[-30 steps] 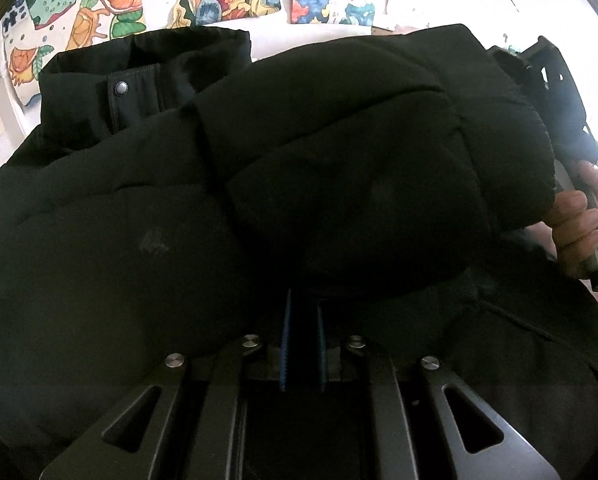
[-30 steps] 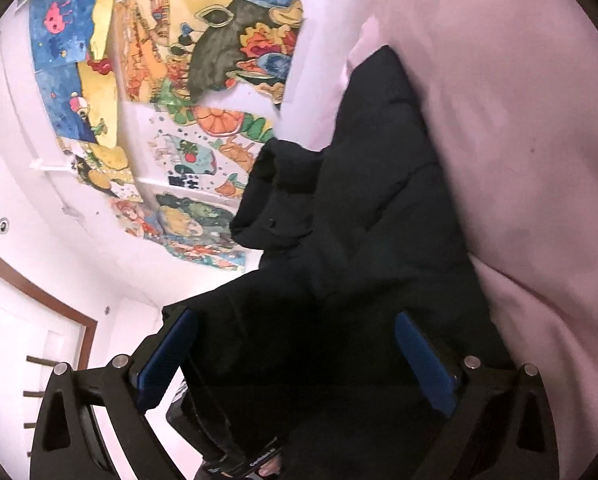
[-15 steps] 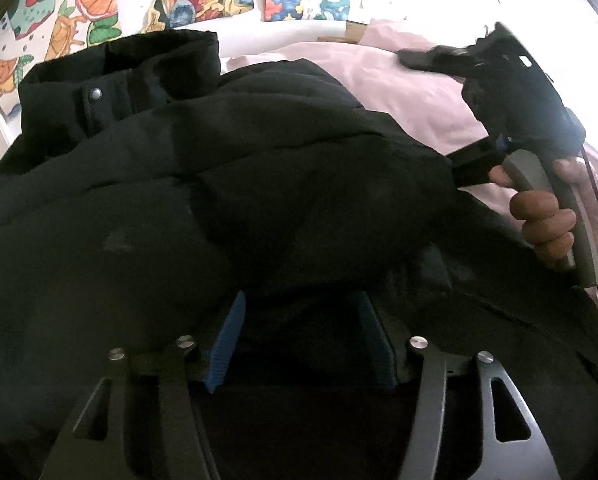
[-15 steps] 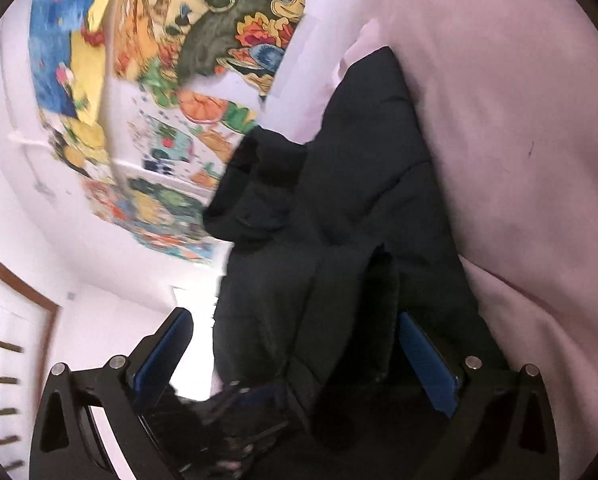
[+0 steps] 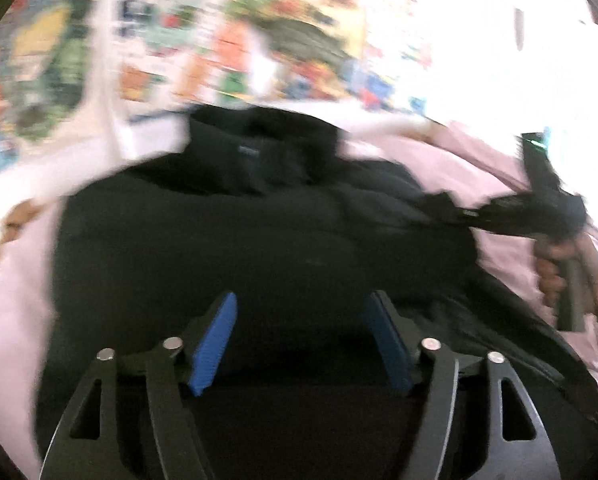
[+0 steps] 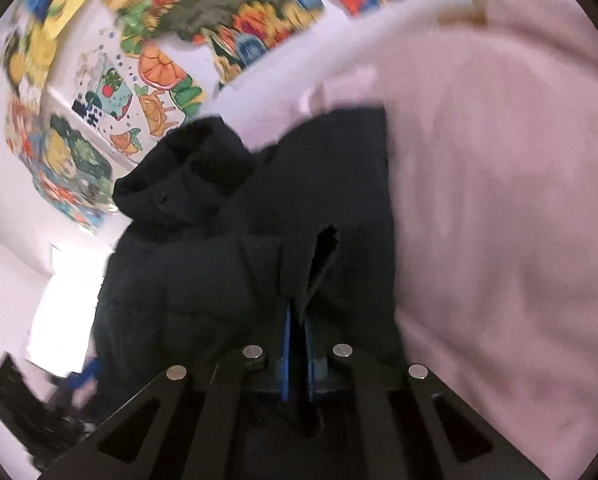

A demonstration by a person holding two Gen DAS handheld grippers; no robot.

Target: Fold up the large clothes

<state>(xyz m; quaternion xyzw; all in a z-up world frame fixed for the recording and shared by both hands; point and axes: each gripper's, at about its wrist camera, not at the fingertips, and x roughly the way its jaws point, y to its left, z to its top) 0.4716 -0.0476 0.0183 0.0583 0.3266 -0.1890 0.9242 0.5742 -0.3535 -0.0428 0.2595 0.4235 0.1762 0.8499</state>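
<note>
**Right tongs take the sleeve as the left lets go**

The black jacket (image 5: 259,248) lies spread on a pink bed (image 5: 7,320), collar toward the wall of bright posters (image 5: 227,40). It looks part-folded; the picture is blurred, so the exact lie of the layers is hard to read.

On the left, the left tongs (image 5: 299,340) hang over the jacket's lower body with their blue pads (image 5: 213,344) well apart and widening. Nothing is pinched between them; the cloth lies below, released.

On the right, the right tongs (image 6: 297,344) are clenched on a flap of black cloth that stands up just ahead of the pads, most likely a sleeve (image 6: 311,264) cuff or the edge of one. In the left view a hand (image 5: 559,276) holds this tool at the jacket's right edge.

My reading: this is the sleeve-fold step. The next move calls for the right tongs to carry the pinched edge across and lay it flat on the jacket's body, keeping the grip firm, since puffy fabric may slip. The free left tongs would do well to press or hold the body down so it does not drag along.
</note>
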